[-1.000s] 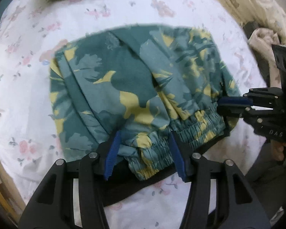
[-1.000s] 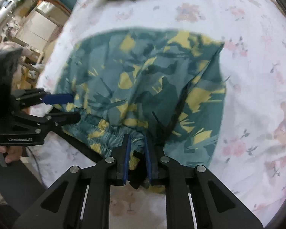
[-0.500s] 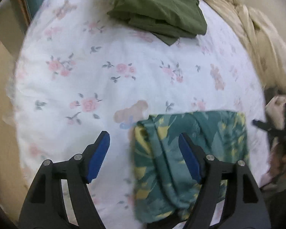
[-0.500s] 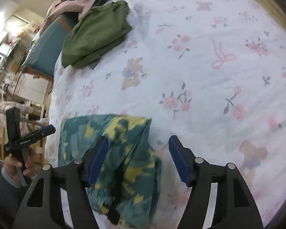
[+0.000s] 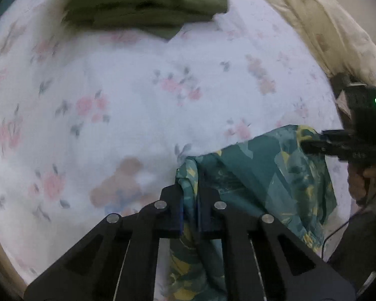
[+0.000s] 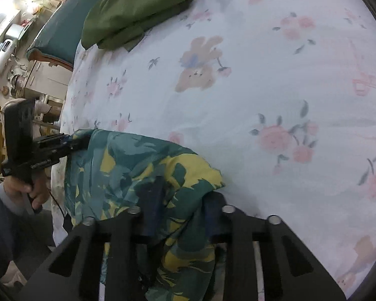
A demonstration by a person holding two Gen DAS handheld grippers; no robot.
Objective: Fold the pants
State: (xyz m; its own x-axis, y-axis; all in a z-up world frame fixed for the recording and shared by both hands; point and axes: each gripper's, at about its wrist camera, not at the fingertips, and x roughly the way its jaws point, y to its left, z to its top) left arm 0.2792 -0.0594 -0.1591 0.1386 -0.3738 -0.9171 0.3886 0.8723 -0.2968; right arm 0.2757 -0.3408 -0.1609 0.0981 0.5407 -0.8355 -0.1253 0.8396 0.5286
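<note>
The teal and yellow leaf-print pants [image 5: 263, 175] hang folded between my two grippers, lifted over the near edge of the bed. My left gripper [image 5: 190, 200] is shut on one corner of the pants. My right gripper [image 6: 180, 200] holds the other corner; cloth bunches between its fingers and drapes over them. In the right wrist view the pants [image 6: 127, 165] stretch left to the left gripper [image 6: 70, 141]. In the left wrist view the right gripper [image 5: 310, 143] grips the far corner.
The white floral bedsheet [image 5: 112, 100] spreads ahead. A folded olive-green garment [image 5: 143, 2] lies at the far side, also in the right wrist view [image 6: 137, 7]. A cream blanket [image 5: 325, 30] lies at the right. A teal pillow [image 6: 57, 32] and furniture are at the left.
Both grippers had opened and pulled back half a second ago. Now each has closed on a far corner of the folded pants and lifted it off the sheet.
</note>
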